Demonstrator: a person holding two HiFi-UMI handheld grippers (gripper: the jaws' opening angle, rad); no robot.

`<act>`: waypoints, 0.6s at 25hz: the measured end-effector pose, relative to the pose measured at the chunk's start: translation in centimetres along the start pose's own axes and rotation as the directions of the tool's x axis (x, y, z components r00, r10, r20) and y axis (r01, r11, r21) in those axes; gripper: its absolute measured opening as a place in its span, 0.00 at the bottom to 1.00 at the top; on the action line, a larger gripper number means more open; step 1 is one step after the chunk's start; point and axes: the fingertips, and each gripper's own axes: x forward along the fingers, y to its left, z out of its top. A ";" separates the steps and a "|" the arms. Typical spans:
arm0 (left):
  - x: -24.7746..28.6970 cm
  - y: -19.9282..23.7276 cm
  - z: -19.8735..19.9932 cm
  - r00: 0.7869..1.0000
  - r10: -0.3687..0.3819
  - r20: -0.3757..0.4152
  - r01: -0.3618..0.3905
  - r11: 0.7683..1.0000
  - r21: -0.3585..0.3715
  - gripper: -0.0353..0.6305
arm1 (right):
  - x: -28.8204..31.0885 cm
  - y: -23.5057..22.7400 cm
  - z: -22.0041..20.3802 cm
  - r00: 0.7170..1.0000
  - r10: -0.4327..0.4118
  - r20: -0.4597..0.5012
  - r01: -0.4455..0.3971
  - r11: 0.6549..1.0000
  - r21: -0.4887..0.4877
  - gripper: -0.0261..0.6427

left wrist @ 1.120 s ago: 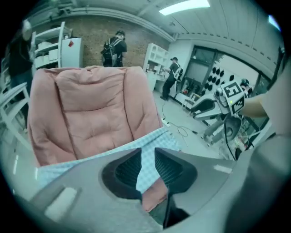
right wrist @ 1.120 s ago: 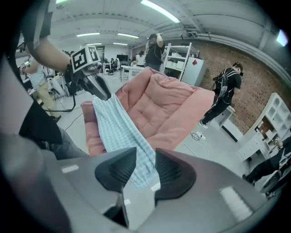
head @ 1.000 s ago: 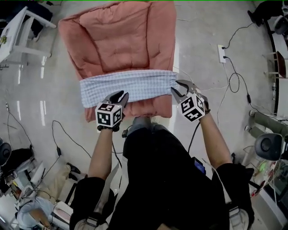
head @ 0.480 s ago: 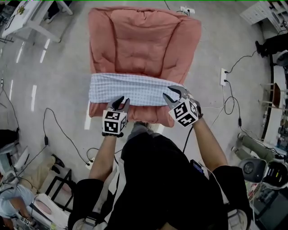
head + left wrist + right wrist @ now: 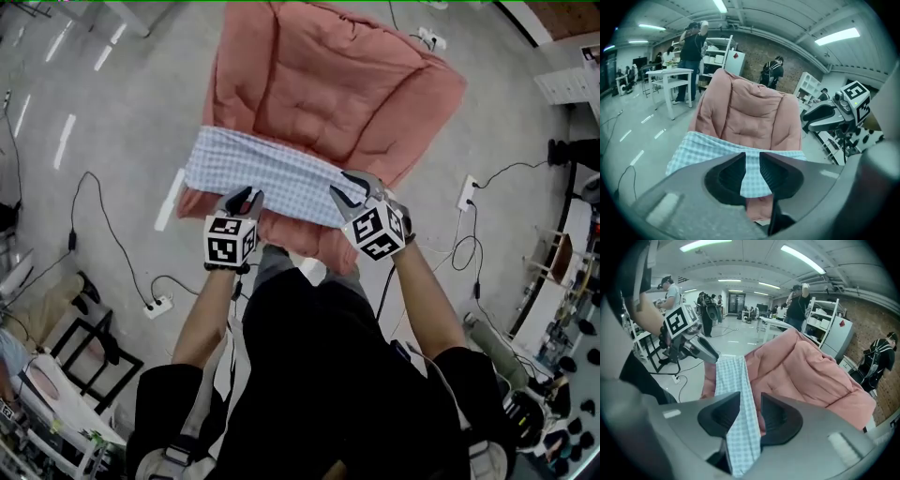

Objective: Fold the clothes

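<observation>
With the left tongs (image 5: 246, 198) and right tongs (image 5: 355, 185) each clamped on the checked garment (image 5: 267, 169), it is best to hold it taut and level over the pink armchair (image 5: 328, 84).

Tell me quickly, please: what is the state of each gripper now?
Left gripper: jaws closed on the checked cloth.
Right gripper: jaws closed on the checked cloth too.

Blk top (image 5: 328, 375), prob. short-sleeved.
</observation>
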 end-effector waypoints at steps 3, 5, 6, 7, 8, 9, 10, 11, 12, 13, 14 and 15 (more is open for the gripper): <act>0.2 0.3 -1.1 0.995 0.099 0.028 -0.095 0.990 -0.107 0.20 | 1.4 -0.5 0.1 0.996 0.082 0.030 -0.080 0.995 -0.062 0.25; 0.6 -0.3 -2.2 0.986 0.164 0.036 -0.155 0.973 -0.172 0.20 | 2.4 -0.7 -0.3 0.987 0.151 0.051 -0.146 0.985 -0.089 0.27; 0.9 -0.7 -2.8 0.980 0.196 0.041 -0.184 0.961 -0.208 0.20 | 2.9 -0.9 -0.7 0.981 0.183 0.057 -0.177 0.979 -0.100 0.28; 1.3 -1.2 -3.3 0.972 0.230 0.050 -0.211 0.944 -0.253 0.20 | 3.3 -1.3 -1.1 0.976 0.211 0.061 -0.203 0.972 -0.114 0.29; 1.6 -1.7 -3.9 0.962 0.264 0.065 -0.233 0.923 -0.306 0.20 | 3.7 -1.8 -1.4 0.970 0.233 0.066 -0.223 0.965 -0.134 0.29; 1.8 -2.2 -4.4 0.952 0.296 0.082 -0.249 0.898 -0.362 0.20 | 4.1 -2.2 -1.6 0.965 0.253 0.070 -0.240 0.958 -0.156 0.29; 1.8 -2.5 -5.2 0.940 0.326 0.096 -0.259 0.870 -0.419 0.20 | 4.5 -2.3 -1.7 0.960 0.271 0.070 -0.256 0.951 -0.176 0.29; 1.7 -2.8 -6.1 0.929 0.355 0.106 -0.267 0.839 -0.474 0.20 | 5.0 -2.2 -1.7 0.955 0.289 0.064 -0.272 0.943 -0.192 0.29; 1.5 -3.0 -7.0 0.917 0.383 0.111 -0.273 0.806 -0.525 0.20 | 5.7 -2.1 -1.7 0.951 0.305 0.055 -0.288 0.935 -0.208 0.30; 1.3 -3.2 -8.0 0.906 0.410 0.110 -0.280 0.773 -0.569 0.20 | 6.4 -1.9 -1.6 0.945 0.322 0.046 -0.305 0.925 -0.226 0.30; 1.3 -3.3 -9.0 0.896 0.432 0.103 -0.289 0.744 -0.603 0.20 | 7.2 -1.7 -1.5 0.940 0.338 0.037 -0.320 0.916 -0.243 0.31; 1.4 -3.2 -10.0 0.889 0.448 0.093 -0.298 0.721 -0.625 0.21 | 8.1 -1.4 -1.4 0.937 0.350 0.026 -0.332 0.908 -0.256 0.31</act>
